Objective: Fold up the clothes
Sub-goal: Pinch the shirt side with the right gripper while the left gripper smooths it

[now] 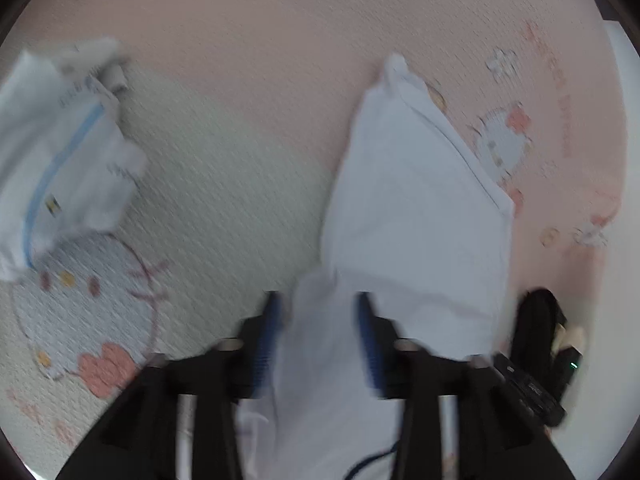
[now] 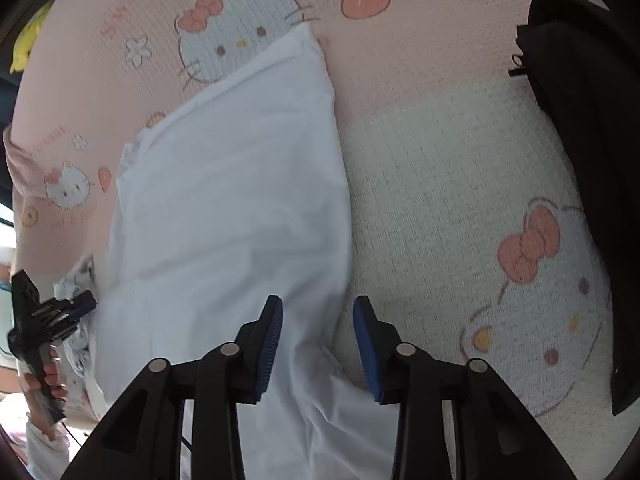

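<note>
A white garment (image 2: 228, 200) lies on a pink and cream cartoon-cat bedspread (image 2: 440, 168), drawn into a long narrow band. In the right wrist view it runs from about 11 o'clock down to 6 o'clock. Its long edges look doubled over, so lengthwise folds appear to be in place, though the layers cannot be counted. What seems left, as a judgement, is to fold the band across its length into a compact packet.

The right gripper (image 2: 318, 340) hangs over the near end of the band. Its blue-padded jaws stand well apart, with the band's right edge passing between them and nothing pinched. The left gripper (image 1: 318, 336) is likewise spread wide over the same cloth; motion blur hides whether the pads touch the fabric, but they do not close on it. In the right wrist view that left gripper shows at 8 o'clock, held in a hand (image 2: 48, 380) beside the band's left edge.

A second, crumpled white garment with a blue stripe (image 1: 64, 152) lies well apart at 9 o'clock in the left view, not folded. A black garment or bag (image 2: 584, 160) sits at 2 o'clock in the right view; what it is cannot be told.
</note>
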A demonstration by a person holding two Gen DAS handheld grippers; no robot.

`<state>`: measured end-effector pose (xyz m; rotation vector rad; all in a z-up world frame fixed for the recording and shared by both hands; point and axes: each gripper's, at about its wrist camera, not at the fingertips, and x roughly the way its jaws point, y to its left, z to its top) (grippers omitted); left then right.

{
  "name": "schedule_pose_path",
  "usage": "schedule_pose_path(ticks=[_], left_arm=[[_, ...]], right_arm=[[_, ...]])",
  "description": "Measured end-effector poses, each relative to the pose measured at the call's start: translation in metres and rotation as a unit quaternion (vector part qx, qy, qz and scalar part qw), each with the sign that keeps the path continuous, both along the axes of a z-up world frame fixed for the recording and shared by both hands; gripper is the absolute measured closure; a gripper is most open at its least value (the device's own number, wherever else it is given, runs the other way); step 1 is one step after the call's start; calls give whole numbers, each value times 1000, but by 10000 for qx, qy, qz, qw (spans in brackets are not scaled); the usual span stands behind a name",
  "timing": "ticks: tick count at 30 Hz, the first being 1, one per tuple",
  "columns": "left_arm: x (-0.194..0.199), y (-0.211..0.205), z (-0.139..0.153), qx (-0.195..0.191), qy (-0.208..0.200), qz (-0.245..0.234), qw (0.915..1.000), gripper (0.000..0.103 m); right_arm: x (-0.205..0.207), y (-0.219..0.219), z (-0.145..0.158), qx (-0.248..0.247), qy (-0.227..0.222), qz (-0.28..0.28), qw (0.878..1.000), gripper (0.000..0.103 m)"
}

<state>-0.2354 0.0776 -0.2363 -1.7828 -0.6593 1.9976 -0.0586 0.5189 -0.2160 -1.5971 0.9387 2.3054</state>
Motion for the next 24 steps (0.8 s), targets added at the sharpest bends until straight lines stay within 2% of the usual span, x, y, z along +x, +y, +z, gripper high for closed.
schedule_pose_path(ticks=[1, 2, 8, 15, 21, 24], left_arm=[[3, 1, -6, 140, -132, 23, 9998, 26], [6, 2, -11, 196, -208, 77, 9996, 24], [20, 9, -23, 52, -13, 392, 9992, 25], [33, 22, -19, -303, 70, -162, 9994, 25], [57, 41, -14, -819, 547, -630, 9931, 25], [63, 51, -13, -1153, 833, -696, 9874, 30]], right_arm=[[2, 0, -1, 2, -53, 20, 10000, 66], [5, 0, -2, 1, -104, 36, 9999, 66], [20, 8, -2, -77, -64, -12, 9999, 66], [15, 4, -6, 79, -204, 209, 9995, 66], [5, 3, 0, 33, -24, 142, 9999, 65], [1, 5, 4, -38, 108, 56, 9999, 65]])
